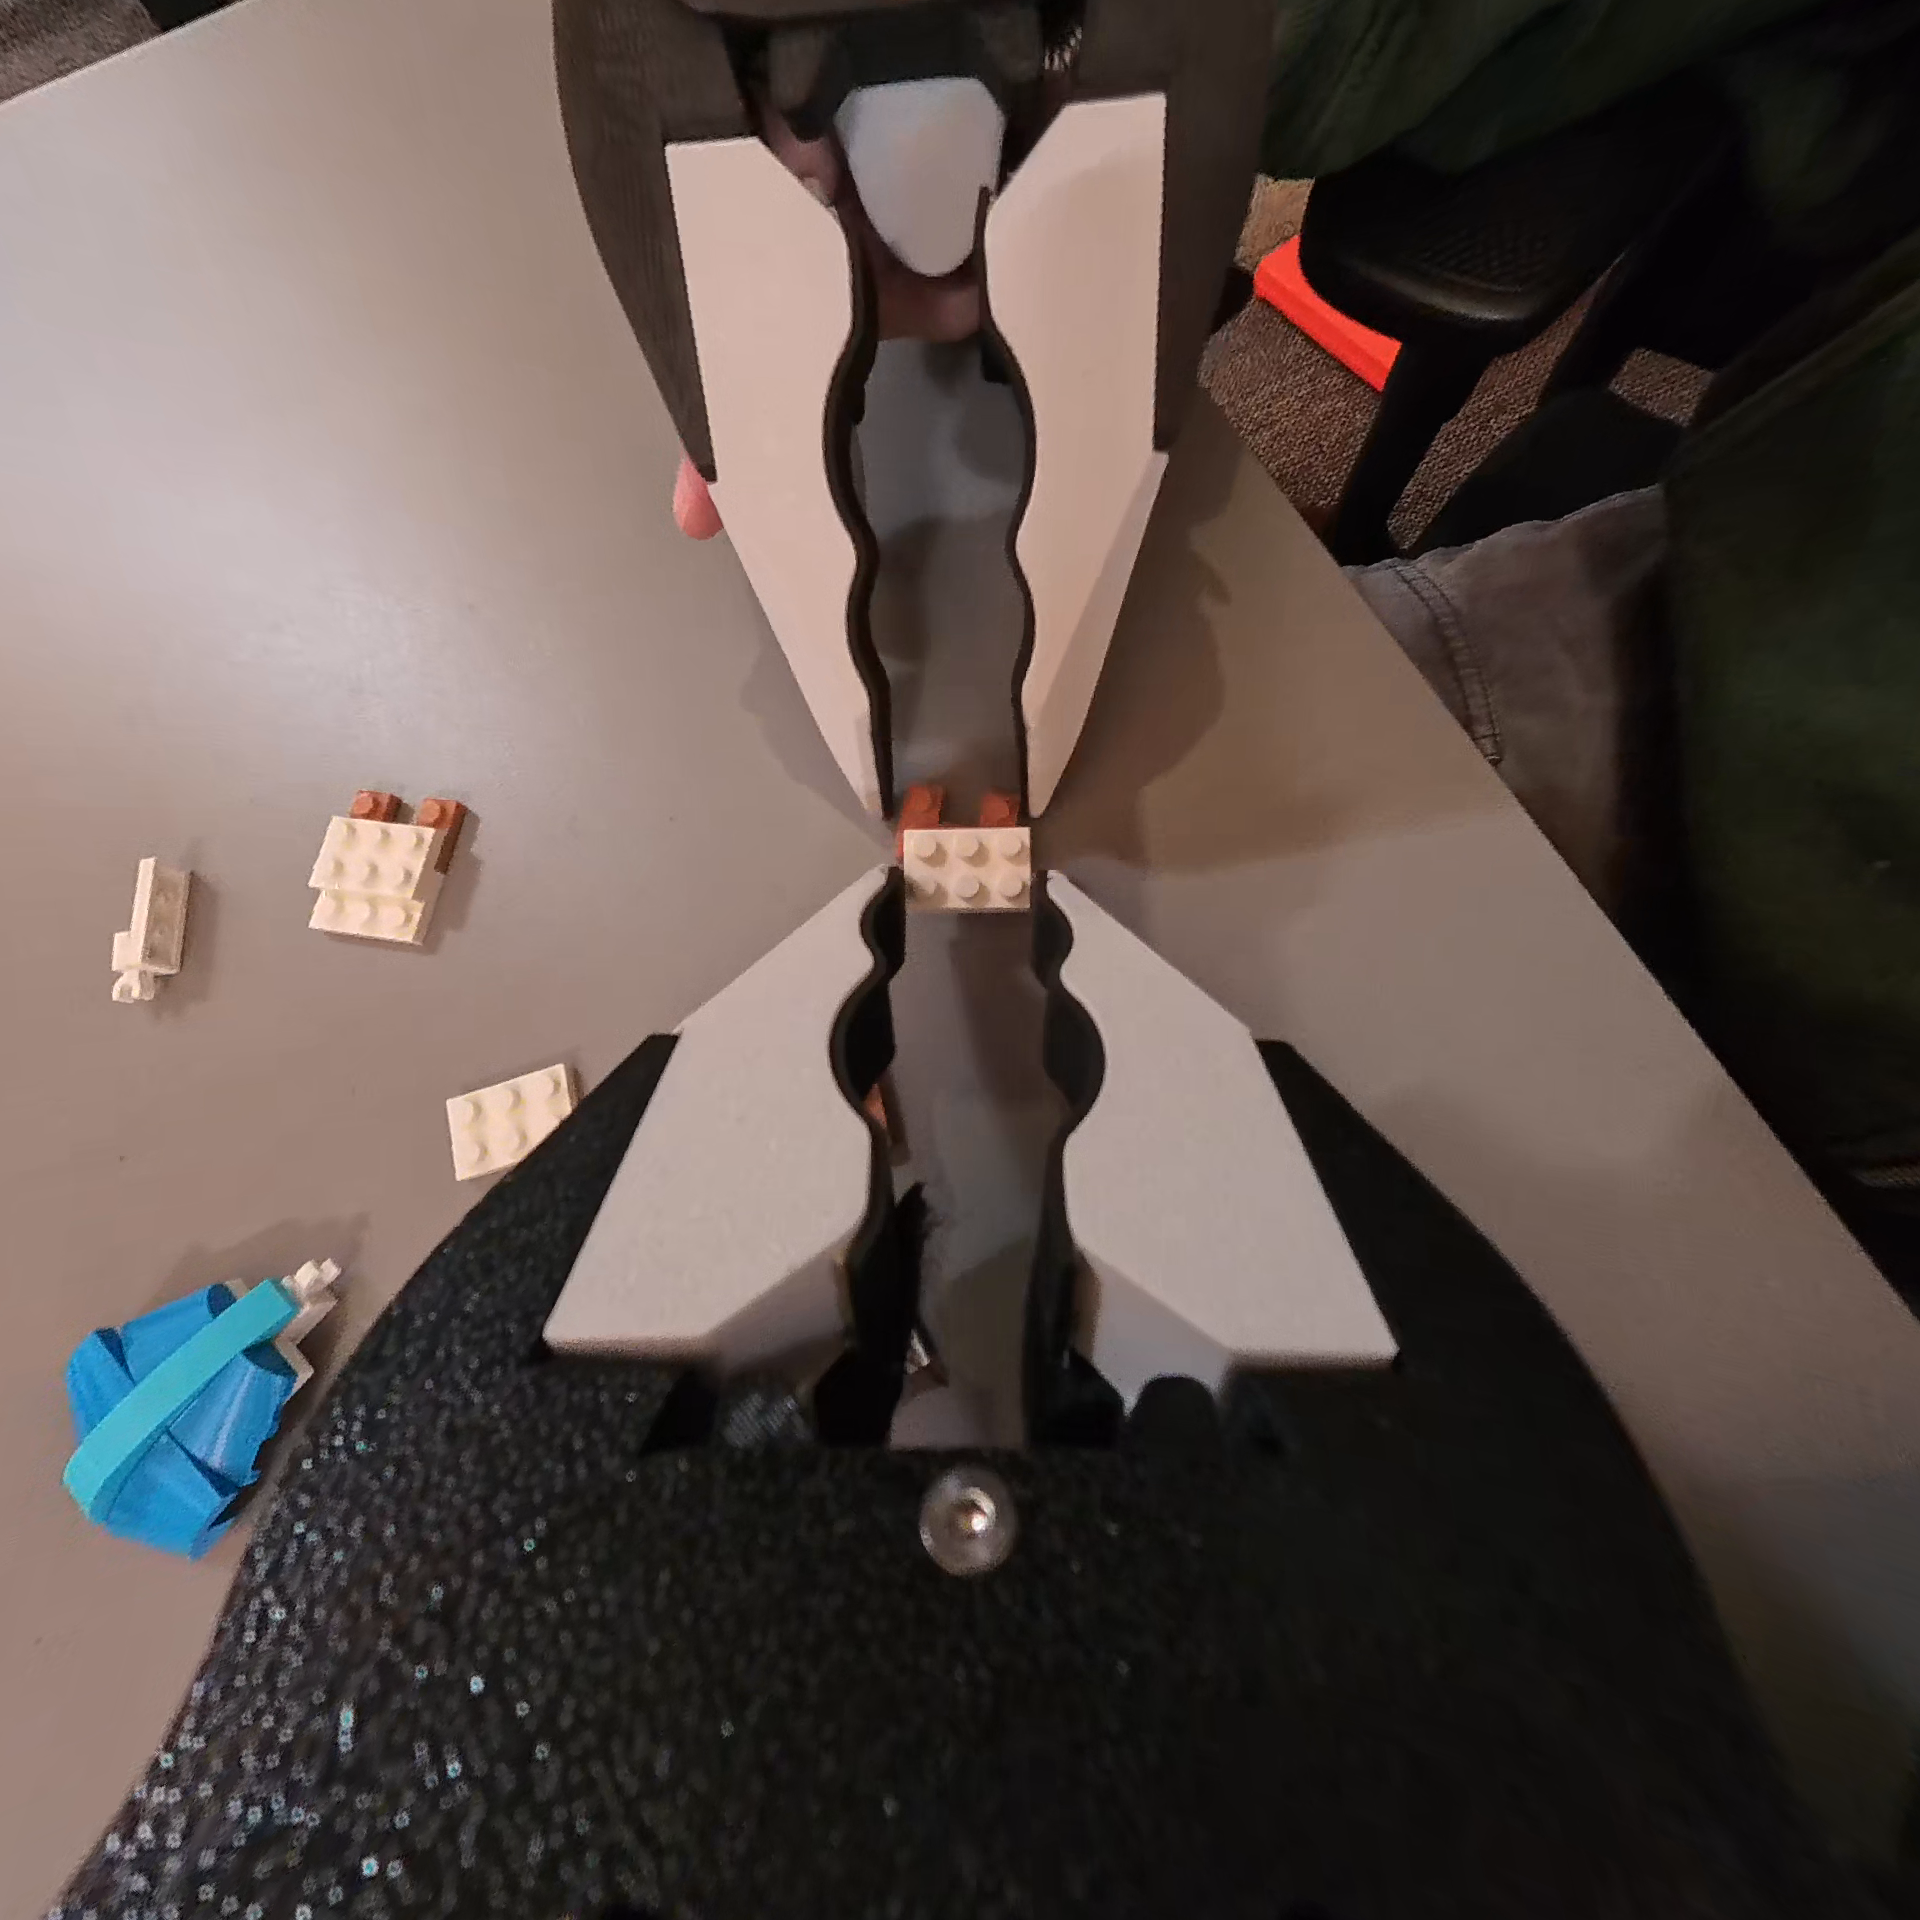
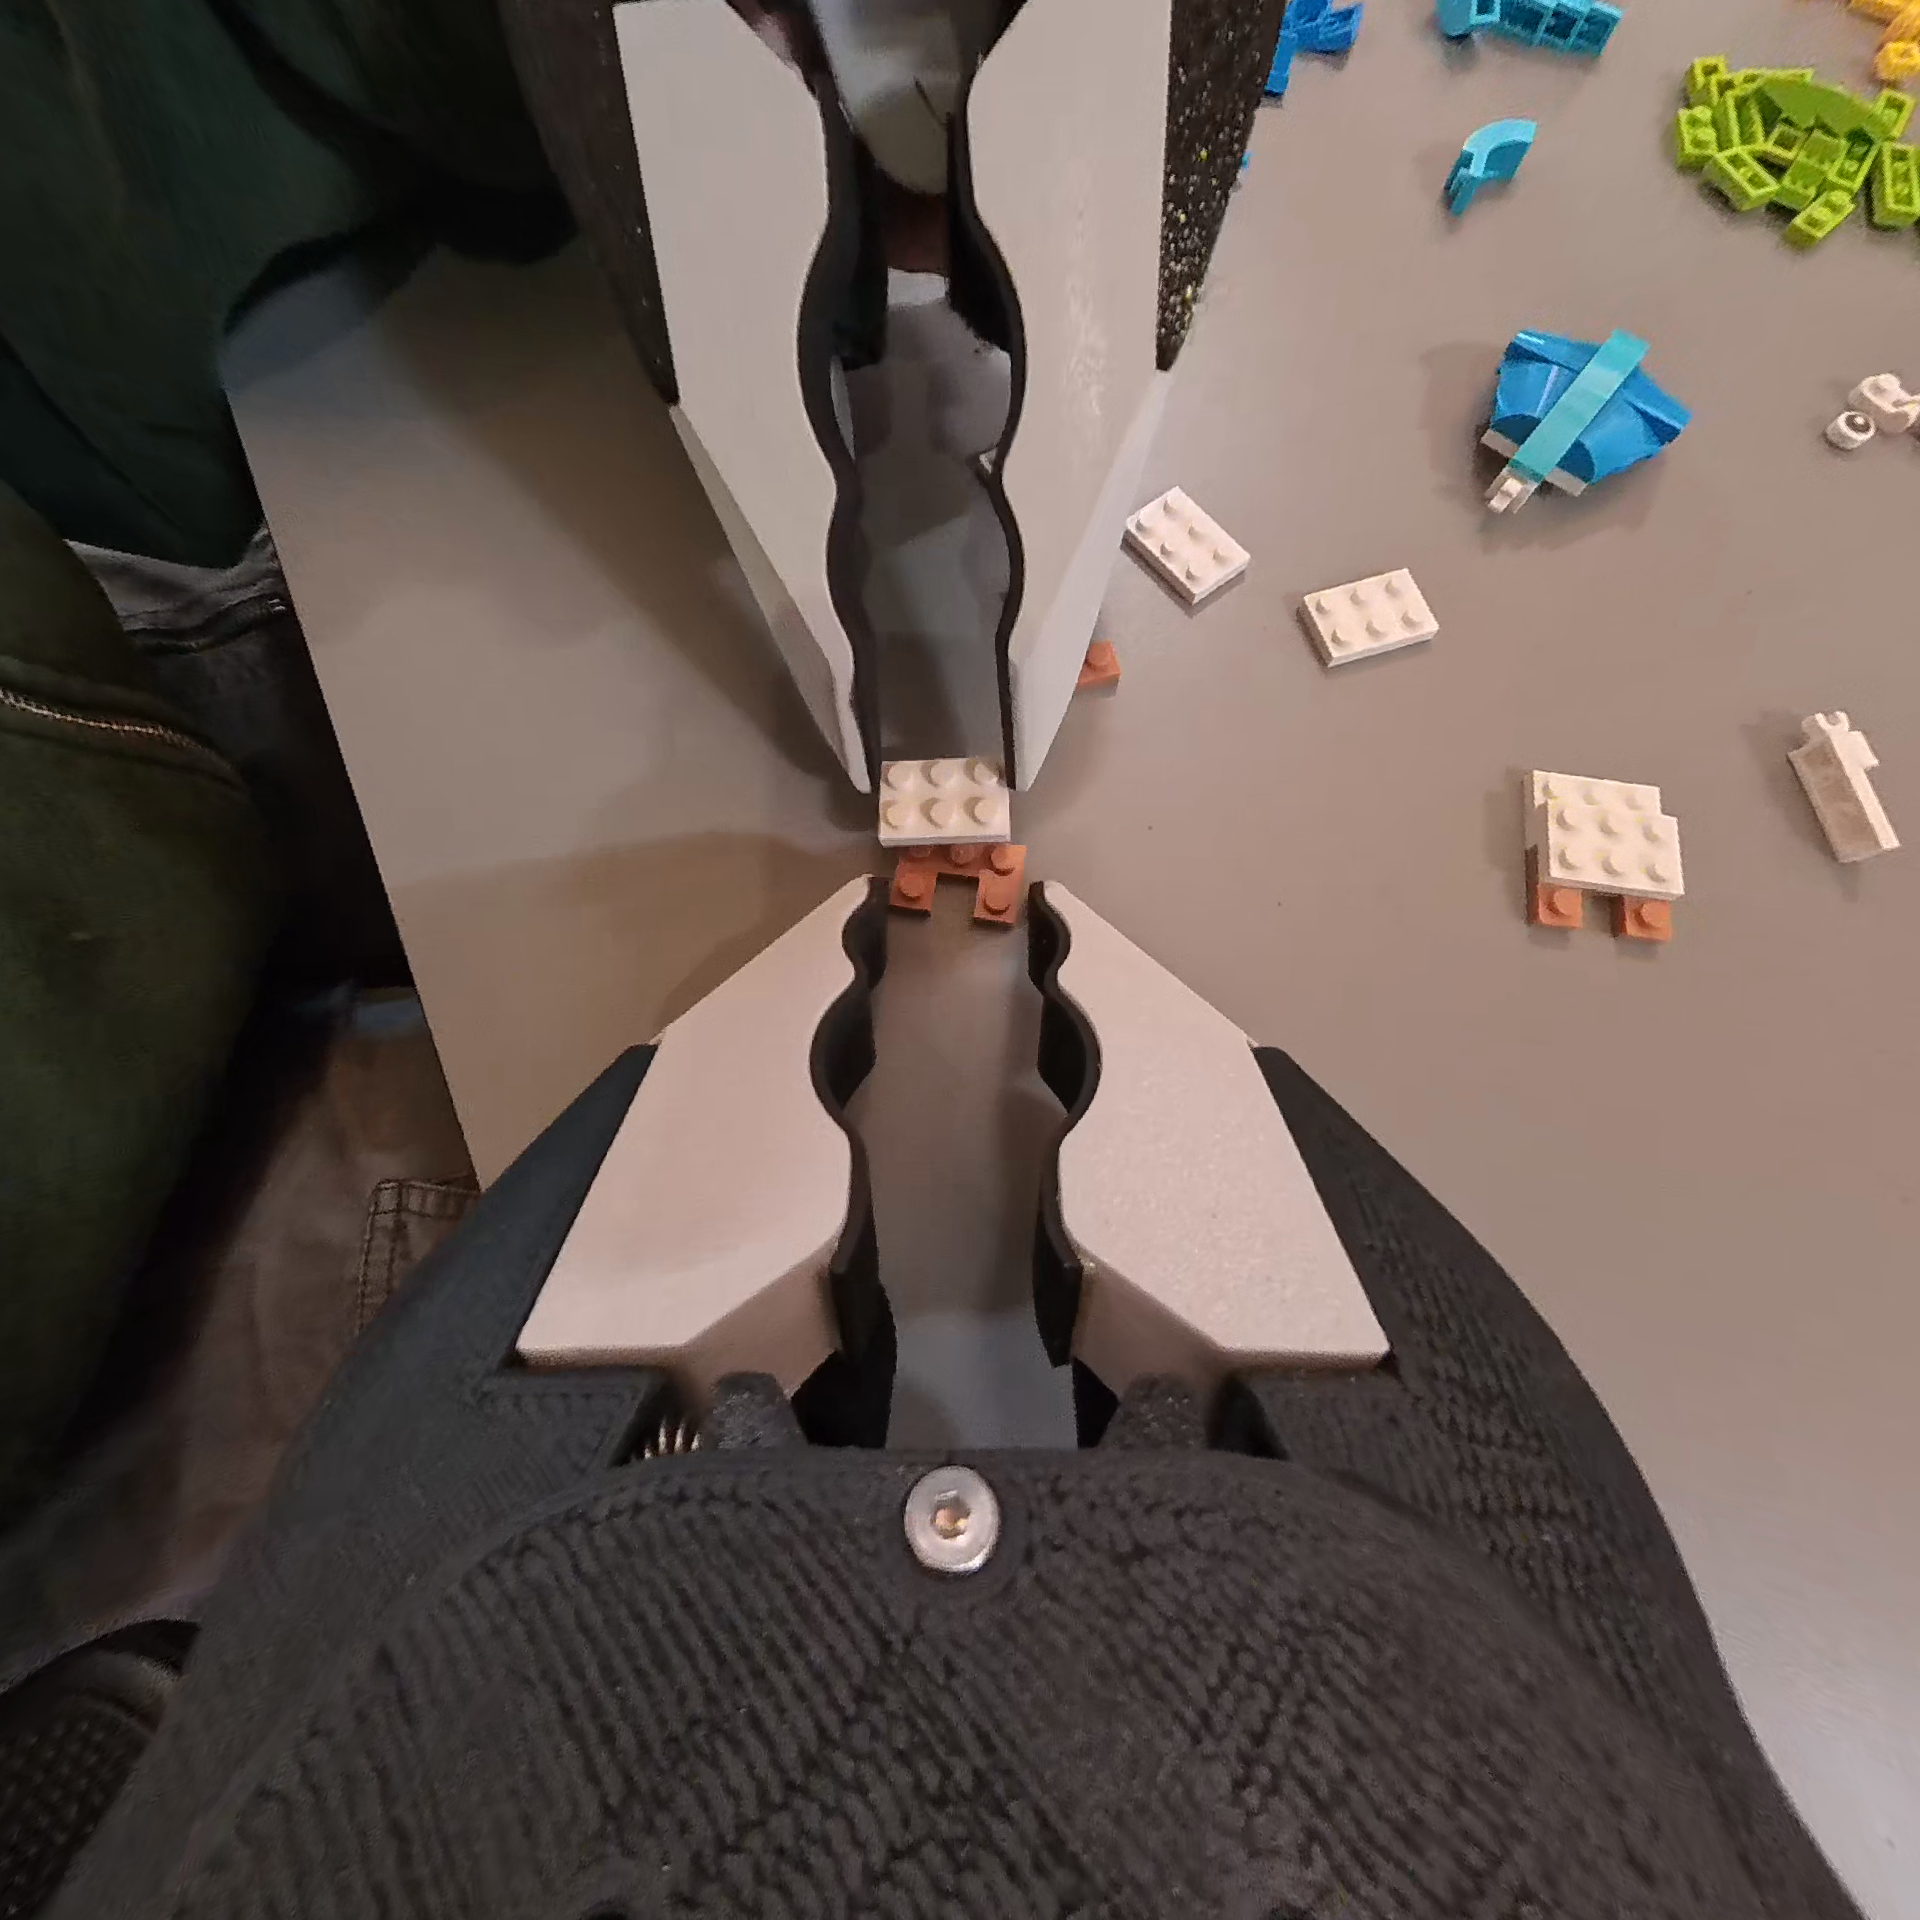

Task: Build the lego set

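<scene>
My two grippers face each other tip to tip near the grey table's (image 1: 312, 416) edge. My left gripper (image 1: 966, 883) is shut on a white six-stud plate (image 1: 966, 871), pads against its two short sides. The plate also shows in the right wrist view (image 2: 943, 800), lying over the back of a brown forked piece (image 2: 956, 883). My right gripper (image 2: 958, 894) stands around that brown piece, with a thin gap at its right pad (image 2: 1049, 914), so it is open. In the left wrist view the right gripper (image 1: 961, 810) comes in from the top.
A white-and-brown brick stack (image 2: 1600, 842), two loose white plates (image 2: 1184, 542) (image 2: 1369, 615), a small brown plate (image 2: 1098, 665), a white bar piece (image 2: 1839, 790), a blue part (image 2: 1579, 416) and a green brick pile (image 2: 1808, 145) lie to the right. The table edge (image 2: 343, 831) and a person's clothing are on the left. My left and right fingertips are right by each other. The white-and-brown brick stack (image 2: 1600, 842) sits 10 cm or so from the ends of my right fingers. My left wrist view (image 1: 378, 868) looks at it from another angle.
</scene>
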Available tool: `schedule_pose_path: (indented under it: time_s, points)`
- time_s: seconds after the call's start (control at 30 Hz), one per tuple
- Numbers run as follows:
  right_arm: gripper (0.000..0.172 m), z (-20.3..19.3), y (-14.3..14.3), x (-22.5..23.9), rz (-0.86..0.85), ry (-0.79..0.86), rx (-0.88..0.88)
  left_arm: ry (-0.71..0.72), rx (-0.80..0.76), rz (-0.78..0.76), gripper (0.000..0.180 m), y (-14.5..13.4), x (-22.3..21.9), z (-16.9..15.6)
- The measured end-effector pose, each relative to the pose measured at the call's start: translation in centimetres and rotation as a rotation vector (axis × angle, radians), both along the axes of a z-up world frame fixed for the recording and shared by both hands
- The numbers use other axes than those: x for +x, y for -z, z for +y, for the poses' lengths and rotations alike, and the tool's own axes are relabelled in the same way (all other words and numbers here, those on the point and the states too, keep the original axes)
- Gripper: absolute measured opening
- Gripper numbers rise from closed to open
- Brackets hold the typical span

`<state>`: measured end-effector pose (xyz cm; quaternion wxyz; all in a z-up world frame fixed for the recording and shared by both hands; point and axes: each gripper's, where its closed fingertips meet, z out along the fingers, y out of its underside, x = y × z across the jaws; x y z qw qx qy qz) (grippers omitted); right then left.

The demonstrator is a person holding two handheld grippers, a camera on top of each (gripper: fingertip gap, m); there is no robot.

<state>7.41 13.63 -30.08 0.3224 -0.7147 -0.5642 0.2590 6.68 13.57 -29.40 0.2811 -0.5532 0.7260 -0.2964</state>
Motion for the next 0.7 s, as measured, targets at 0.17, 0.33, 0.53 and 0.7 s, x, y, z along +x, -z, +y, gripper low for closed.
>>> schedule_pose_path:
  time_s: [0.17, 0.33, 0.53, 0.7]
  points:
    - [0.029, -0.2, 0.0, -0.3, 0.002, -0.004, -0.006, -0.004, 0.003, 0.016, 0.022, 0.3, -0.1, 0.1]
    - [0.025, -0.2, 0.0, -0.3, 0.004, -0.017, 0.007, 0.004, 0.005, 0.014, 0.022, 0.3, -0.1, 0.0]
    - [0.024, -0.7, 0.0, -0.7, 0.021, -0.072, -0.004, 0.015, -0.013, 0.029, 0.022, 0.5, -0.1, -0.5]
    - [0.024, -1.2, 0.0, -1.0, 0.016, -0.105, 0.005, 0.020, -0.031, 0.051, 0.022, 0.6, -0.4, -0.9]
